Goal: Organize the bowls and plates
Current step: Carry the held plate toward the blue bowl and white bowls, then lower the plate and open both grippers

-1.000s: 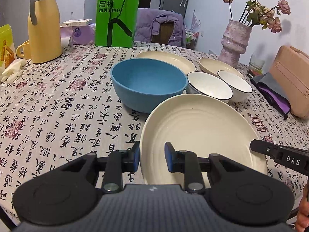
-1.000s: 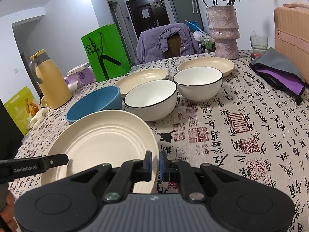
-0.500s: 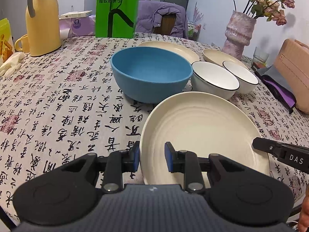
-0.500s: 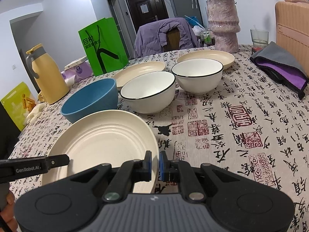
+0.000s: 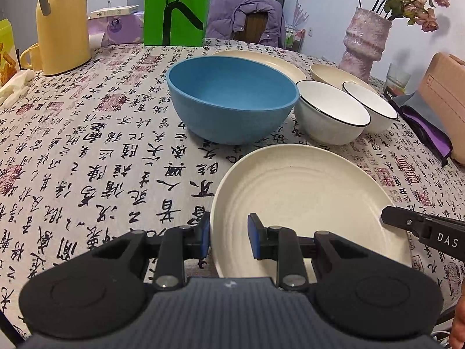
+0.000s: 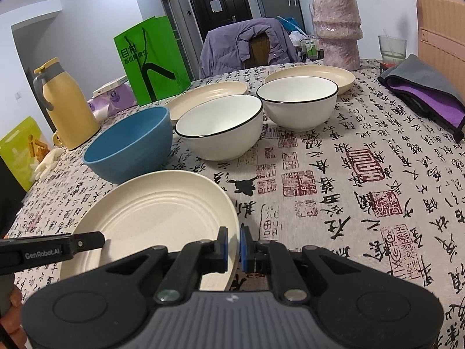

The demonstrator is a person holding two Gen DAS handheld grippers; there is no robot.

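I'm looking across a tablecloth (image 5: pixel 87 157) printed with black calligraphy and red seals. At upper left a yellow thermos jug (image 5: pixel 62 26) is standing, with a green paper bag (image 5: pixel 177 7) showing just right of it. A purple jacket (image 6: pixel 241 46) is hanging over a chair at top centre. At upper right a pink vase (image 5: pixel 364 45) is holding dried flowers, and a grey-and-purple cloth (image 6: pixel 427 93) is lying at the right edge.
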